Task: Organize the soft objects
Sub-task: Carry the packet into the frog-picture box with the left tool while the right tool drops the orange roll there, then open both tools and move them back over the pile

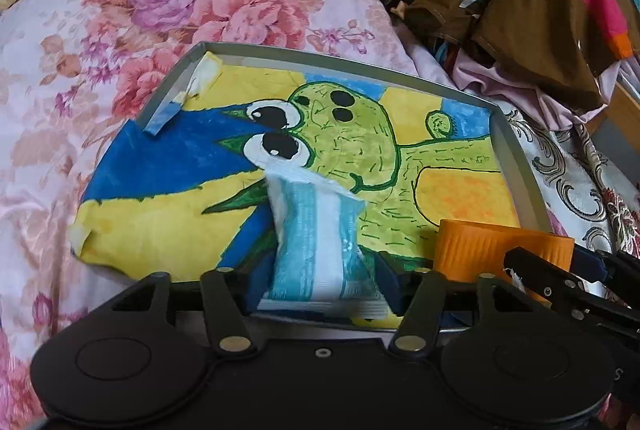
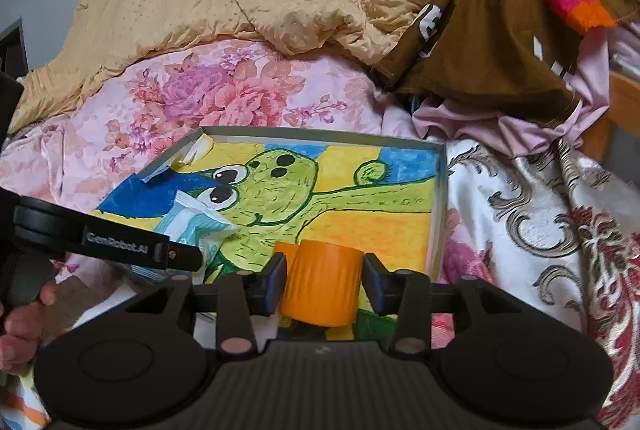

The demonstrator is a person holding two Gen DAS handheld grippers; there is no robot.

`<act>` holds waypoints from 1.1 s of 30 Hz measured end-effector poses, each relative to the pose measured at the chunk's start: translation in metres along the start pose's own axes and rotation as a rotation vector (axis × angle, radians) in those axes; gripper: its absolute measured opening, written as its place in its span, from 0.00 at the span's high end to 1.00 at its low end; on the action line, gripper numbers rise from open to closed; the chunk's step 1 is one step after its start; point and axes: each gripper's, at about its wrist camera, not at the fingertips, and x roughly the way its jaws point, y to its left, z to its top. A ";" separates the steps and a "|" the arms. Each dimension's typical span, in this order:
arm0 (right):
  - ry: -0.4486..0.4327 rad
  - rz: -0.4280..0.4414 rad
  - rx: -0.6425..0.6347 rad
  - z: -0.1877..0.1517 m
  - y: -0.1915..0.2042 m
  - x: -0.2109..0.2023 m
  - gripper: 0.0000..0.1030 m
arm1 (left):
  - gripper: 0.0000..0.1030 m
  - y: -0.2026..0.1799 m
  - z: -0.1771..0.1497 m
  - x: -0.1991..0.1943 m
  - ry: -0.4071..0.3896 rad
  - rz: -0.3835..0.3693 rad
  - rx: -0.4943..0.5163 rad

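Left wrist view shows the left gripper (image 1: 320, 278) with jaws parted around a tissue pack (image 1: 316, 242) lying in the tray (image 1: 516, 158). Right gripper (image 2: 325, 284) stands open beside the orange roll (image 2: 320, 282), a gap showing. Both seem just released; next, back away cleanly. Only the right view shows a hand (image 2: 24, 318).

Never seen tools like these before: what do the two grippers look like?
Both are matt black plastic. The left gripper and the right gripper each have two round discs at the base, linkage bars with metal rivets, and blue pads on the fingers. One side bar bears white lettering.
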 end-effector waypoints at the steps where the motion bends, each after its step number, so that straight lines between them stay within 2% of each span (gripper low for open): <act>1: -0.005 -0.009 -0.007 0.000 0.000 -0.003 0.40 | 0.34 0.000 0.000 -0.002 -0.004 0.003 -0.005; 5: -0.035 -0.028 -0.018 0.004 -0.003 -0.018 0.25 | 0.25 0.000 -0.004 -0.018 -0.055 0.004 -0.032; 7: -0.054 -0.034 -0.011 0.007 -0.006 -0.029 0.17 | 0.24 0.000 -0.007 -0.030 -0.087 0.005 -0.058; 14: -0.143 -0.028 -0.016 0.017 -0.005 -0.087 0.01 | 0.14 -0.003 -0.022 -0.088 -0.225 -0.005 -0.076; 16: -0.183 -0.006 -0.003 0.018 -0.002 -0.108 0.00 | 0.12 -0.003 -0.027 -0.106 -0.265 -0.007 -0.071; 18: -0.216 0.006 -0.003 0.019 0.003 -0.127 0.00 | 0.05 -0.005 -0.032 -0.126 -0.302 0.002 -0.065; 20: -0.249 0.007 -0.007 0.019 0.008 -0.147 0.00 | 0.01 -0.007 -0.039 -0.147 -0.355 0.014 -0.060; 27: -0.347 0.060 -0.004 0.016 0.024 -0.204 0.00 | 0.01 -0.019 -0.071 -0.214 -0.506 0.033 0.024; 33: -0.385 0.097 0.020 0.012 0.039 -0.237 0.00 | 0.01 -0.018 -0.105 -0.262 -0.561 0.036 0.037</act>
